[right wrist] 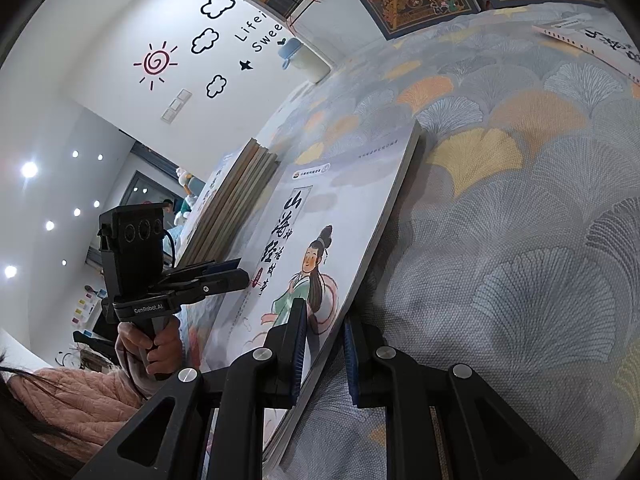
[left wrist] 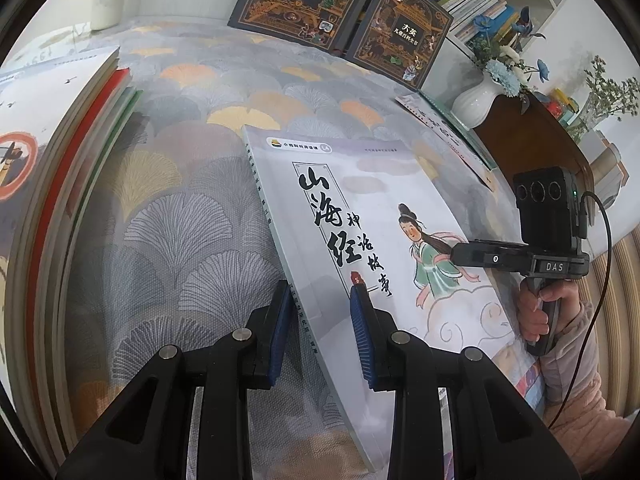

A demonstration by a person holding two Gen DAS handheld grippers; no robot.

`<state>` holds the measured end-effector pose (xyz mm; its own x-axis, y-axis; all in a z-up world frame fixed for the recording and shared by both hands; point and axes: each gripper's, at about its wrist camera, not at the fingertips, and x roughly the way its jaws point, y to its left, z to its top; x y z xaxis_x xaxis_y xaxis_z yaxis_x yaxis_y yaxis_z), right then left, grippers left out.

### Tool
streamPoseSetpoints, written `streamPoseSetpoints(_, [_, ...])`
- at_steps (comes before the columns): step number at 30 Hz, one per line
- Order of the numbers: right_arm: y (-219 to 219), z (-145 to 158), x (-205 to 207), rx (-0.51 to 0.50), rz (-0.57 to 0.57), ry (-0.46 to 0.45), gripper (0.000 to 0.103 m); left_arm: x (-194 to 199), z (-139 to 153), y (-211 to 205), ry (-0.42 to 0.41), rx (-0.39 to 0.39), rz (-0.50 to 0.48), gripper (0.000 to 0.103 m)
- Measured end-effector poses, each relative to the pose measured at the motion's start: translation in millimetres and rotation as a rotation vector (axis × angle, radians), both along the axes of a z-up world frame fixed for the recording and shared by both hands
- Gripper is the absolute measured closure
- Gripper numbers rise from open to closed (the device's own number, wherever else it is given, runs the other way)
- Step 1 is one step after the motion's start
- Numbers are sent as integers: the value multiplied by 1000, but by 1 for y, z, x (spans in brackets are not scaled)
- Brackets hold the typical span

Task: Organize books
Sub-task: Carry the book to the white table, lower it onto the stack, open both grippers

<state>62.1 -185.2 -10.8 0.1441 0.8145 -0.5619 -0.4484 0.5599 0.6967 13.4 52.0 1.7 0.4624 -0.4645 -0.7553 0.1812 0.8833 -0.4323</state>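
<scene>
White book (left wrist: 360, 216) with the painted figure on its cover is tilted up off the patterned cloth (left wrist: 168, 184), held at both side edges. Left gripper (left wrist: 322, 330): blue pads clamped on the book's spine edge, one pad under, one on the cover. Right gripper (right wrist: 322, 354): jaws closed on the book's opposite edge, one pad on the cover, the other behind the page block. Left of the book: a stack of books (left wrist: 60, 168) lying flat on the cloth, close by, not touching as far as visible. Behind the book: two dark books (left wrist: 344, 12) standing upright against a shelf. Right of the book: another white book (left wrist: 448, 132) lying flat, and a white vase (left wrist: 478, 100) with blue flowers beyond that.
</scene>
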Motion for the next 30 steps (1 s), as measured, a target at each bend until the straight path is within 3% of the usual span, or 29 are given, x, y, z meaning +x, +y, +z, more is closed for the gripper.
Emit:
streamPoseSetpoints(7, [2,1,-2,-8,-11,-4,88,0,0,-1,10,-4,22,74])
streamPoseSetpoints(15, [7,4,-7,-33,-55,19,86,3,0,7,56,-74,32,74])
streamPoseSetpoints(23, [15,11,-26,-51,-63,5,86,-5,5,0,53,-27,16,74])
streamPoseSetpoints(30, [20,21,-37,-66,-50,-32,86,-9,5,2,63,-46,4,74])
